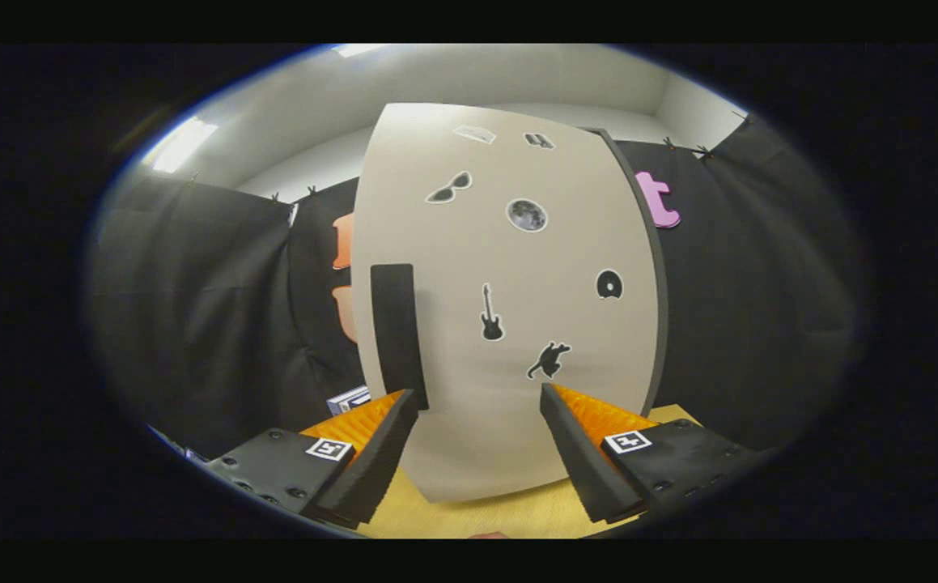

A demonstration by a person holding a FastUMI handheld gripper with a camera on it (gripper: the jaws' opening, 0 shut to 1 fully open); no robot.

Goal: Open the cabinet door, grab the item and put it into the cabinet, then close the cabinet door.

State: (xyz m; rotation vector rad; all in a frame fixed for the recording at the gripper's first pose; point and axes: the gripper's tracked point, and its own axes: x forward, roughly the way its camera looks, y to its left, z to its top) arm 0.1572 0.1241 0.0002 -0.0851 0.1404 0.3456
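A beige cabinet (509, 308) stands upright on the wooden table, just ahead of my fingers. Its door faces me and is closed, with small stickers scattered over it. A long black handle (396, 332) runs vertically along the door's left side. My gripper (478, 398) is open, with nothing between its fingers. The left fingertip (404, 401) sits right below the handle's lower end; the right fingertip (553, 397) is in front of the door's lower middle. A small white and blue box (347, 399) peeks out to the left of the cabinet, behind the left finger.
The wooden table (477, 514) shows below and between the fingers. Black cloth walls close in the booth on both sides and behind the cabinet. A white ceiling with lights is above.
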